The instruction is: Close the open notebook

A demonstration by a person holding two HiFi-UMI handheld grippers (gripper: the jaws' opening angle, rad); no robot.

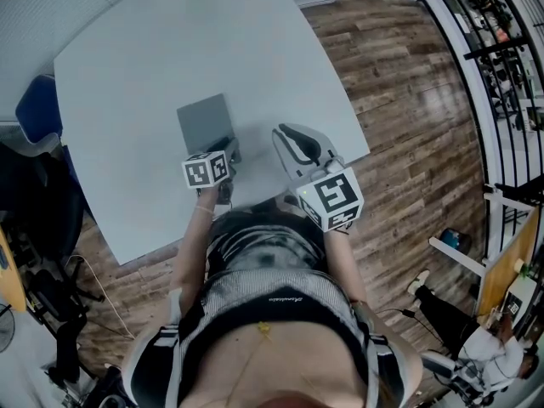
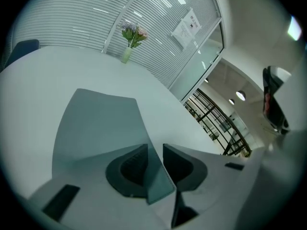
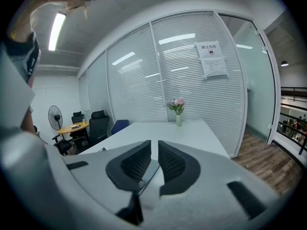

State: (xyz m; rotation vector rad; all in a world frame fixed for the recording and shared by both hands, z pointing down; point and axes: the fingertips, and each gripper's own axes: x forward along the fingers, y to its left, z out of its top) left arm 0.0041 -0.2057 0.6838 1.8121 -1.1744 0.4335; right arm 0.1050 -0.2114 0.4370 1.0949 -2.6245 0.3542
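The notebook lies just left of centre in the head view, a thin rectangular book with a smooth matte grey cover, on a white surface with rounded corners and a plain, even finish. In the left gripper view the grey cover fills the middle left. A crease runs across it, and one stiff, sharp corner slants up into the gap of the left hand-held gripper. Its dark ribbed pads stand a little apart, the corner between them and lying against the left pad, with no firm pinch to be seen. In the head view this hand-held gripper sits at the notebook's near right corner.

The right hand-held gripper has its ribbed black pads separated by only a narrow slit, with nothing between them. In the head view it hovers right of the notebook.

At the surface's far edge a slim pale vase holds pink and purple flowers, in front of slatted white blinds. A wood-plank floor fills the right of the head view.
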